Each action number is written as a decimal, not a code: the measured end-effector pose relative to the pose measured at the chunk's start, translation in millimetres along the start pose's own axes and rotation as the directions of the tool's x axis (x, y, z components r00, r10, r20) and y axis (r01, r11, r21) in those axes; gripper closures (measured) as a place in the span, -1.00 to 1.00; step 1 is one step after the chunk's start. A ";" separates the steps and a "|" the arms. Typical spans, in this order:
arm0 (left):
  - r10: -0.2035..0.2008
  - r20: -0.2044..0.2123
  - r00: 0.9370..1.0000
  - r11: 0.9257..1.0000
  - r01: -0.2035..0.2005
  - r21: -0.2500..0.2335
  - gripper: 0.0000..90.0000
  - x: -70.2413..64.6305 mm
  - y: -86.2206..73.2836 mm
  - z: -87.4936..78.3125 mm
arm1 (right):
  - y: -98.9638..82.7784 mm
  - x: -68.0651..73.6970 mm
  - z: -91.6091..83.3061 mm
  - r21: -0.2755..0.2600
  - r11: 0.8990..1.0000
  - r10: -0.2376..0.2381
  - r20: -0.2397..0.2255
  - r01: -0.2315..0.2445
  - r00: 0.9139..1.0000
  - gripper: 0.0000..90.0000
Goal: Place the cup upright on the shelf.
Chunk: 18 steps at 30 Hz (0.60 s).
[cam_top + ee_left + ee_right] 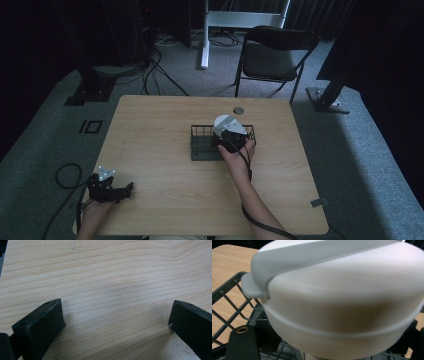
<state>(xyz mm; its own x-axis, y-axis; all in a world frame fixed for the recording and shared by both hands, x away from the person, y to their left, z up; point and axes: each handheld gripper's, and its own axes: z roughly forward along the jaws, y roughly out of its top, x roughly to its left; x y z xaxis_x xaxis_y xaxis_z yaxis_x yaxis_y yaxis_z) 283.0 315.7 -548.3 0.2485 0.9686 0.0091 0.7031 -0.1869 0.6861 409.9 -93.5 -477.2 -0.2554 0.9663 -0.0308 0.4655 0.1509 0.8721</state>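
Note:
A white round lidded container (342, 295) fills the space between my right gripper's (329, 342) two black jaws, which press on its sides; it hangs tilted over a black wire basket (229, 302). In the high view this right gripper (228, 132) holds the white container (222, 121) at the right end of the wire basket (202, 147), mid-table. My left gripper (116, 191) rests low at the table's front left corner. In its own view the left gripper (116, 317) stands open over bare wood, with nothing between the jaws.
A small dark round disc (238, 110) lies on the wooden table (160, 120) just behind the basket. A folding chair (272, 55) stands beyond the far edge. Cables (65, 175) trail on the floor at the left.

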 end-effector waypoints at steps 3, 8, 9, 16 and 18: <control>0.000 0.000 1.000 1.000 0.000 0.000 -1.00 0.0 0.0 0.0 | -1.8 -0.5 -0.3 -0.010 1.000 0.009 0.000 -0.009 1.000 -0.60; 0.000 0.000 1.000 1.000 0.000 0.000 -1.00 0.0 0.0 0.0 | -6.0 -0.6 -1.5 -0.032 0.999 0.011 0.002 -0.011 1.000 -0.60; 0.000 0.000 1.000 1.000 0.000 0.000 -1.00 0.0 0.0 0.0 | -6.7 -0.4 -1.9 -0.033 0.999 0.011 0.003 -0.010 1.000 -0.60; 0.000 0.000 1.000 1.000 0.000 0.000 -1.00 0.0 0.0 0.0 | -14.0 -2.7 -1.9 -0.042 0.999 0.011 0.001 -0.011 1.000 -0.62; 0.000 0.000 1.000 1.000 0.000 0.000 -1.00 0.0 0.0 0.0 | -14.6 -3.3 -1.4 -0.041 0.999 0.015 -0.006 -0.015 1.000 -0.62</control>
<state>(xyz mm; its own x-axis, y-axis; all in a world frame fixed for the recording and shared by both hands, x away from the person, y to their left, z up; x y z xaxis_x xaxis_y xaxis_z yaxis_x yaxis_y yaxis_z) 283.0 315.7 -548.3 0.2484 0.9686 0.0095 0.7032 -0.1871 0.6859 402.8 -99.1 -489.1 -0.2539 0.9671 -0.0150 0.4342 0.1278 0.8917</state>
